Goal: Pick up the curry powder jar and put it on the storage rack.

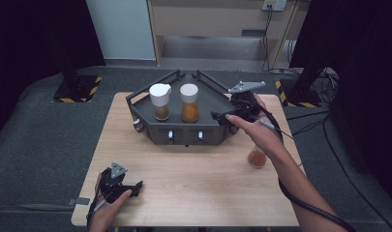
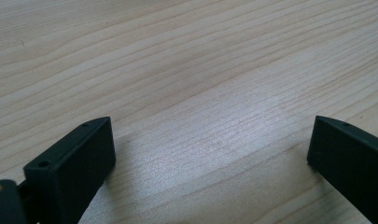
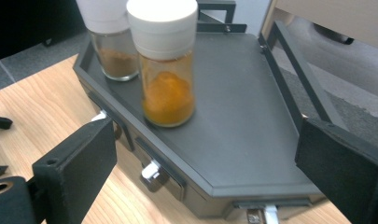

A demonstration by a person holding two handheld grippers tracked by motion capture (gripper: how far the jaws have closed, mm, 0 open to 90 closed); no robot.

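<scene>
Reaching over the dark rack's [image 1: 150, 112] right end, the right gripper [image 1: 222, 117] points left, jaws wide and empty.

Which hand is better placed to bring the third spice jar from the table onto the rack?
Right. The right gripper, open, hangs at the rack and the jar on the table stands under that forearm. The left gripper rests open at the near left corner.

two jars [image 1: 160, 101] [image 1: 189, 103] side by side on rack [image 1: 218, 129] at table [image 1: 193, 183] rear; 3rd jar [image 1: 257, 157] on table, right of rack.
</scene>
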